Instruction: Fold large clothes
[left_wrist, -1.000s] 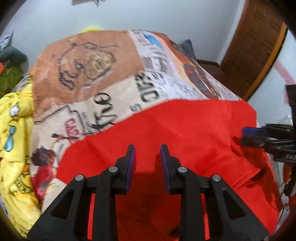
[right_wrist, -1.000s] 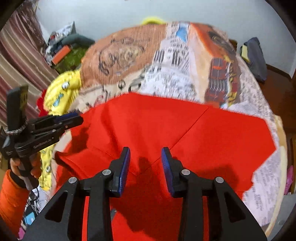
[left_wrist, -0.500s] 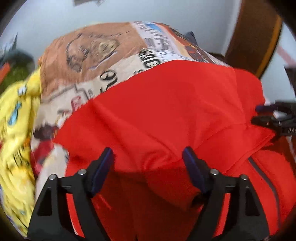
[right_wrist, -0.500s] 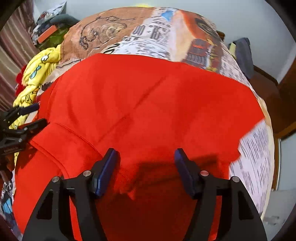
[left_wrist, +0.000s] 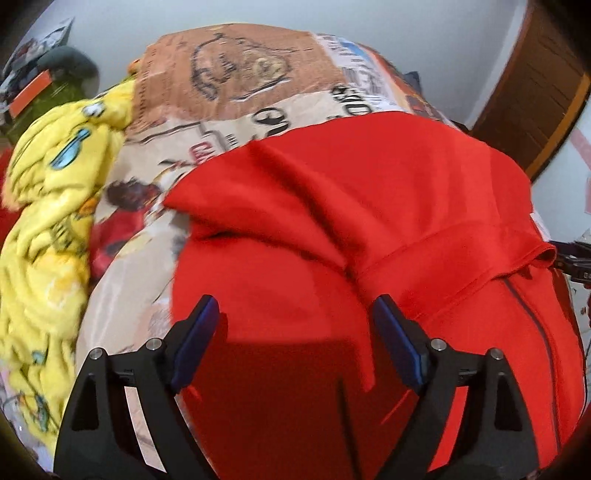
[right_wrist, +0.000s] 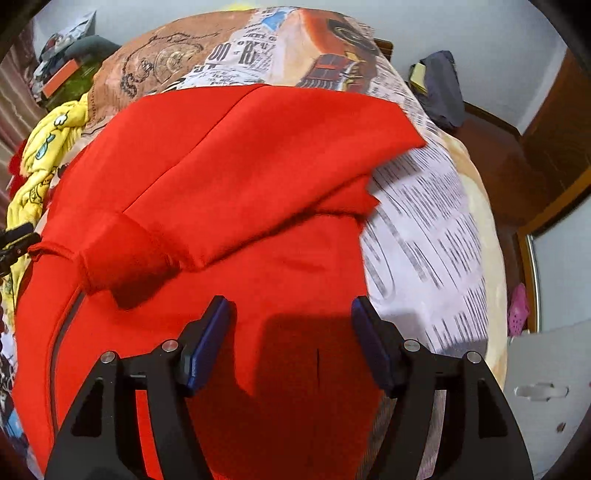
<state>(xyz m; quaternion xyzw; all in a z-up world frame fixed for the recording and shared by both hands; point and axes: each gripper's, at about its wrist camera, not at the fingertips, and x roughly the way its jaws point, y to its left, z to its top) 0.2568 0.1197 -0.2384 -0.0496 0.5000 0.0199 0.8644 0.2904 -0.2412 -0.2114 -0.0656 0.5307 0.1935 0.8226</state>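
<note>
Both claws are seen released above a red garment (left_wrist: 369, 206) spread on a printed bedspread (left_wrist: 236, 85): the left gripper (left_wrist: 295, 343) is opening further, the right gripper (right_wrist: 291, 343) is spread wide, and nothing is pinched by either. One half is laid folded over the other, a dark zip showing near the edge. Soft, light, floppy cloth is suggested, best taken at a corner or hem.

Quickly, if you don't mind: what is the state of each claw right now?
Left claw: jaws opening, wide apart over the red garment, gripping nothing.
Right claw: open above the same garment, holding nothing.
</note>
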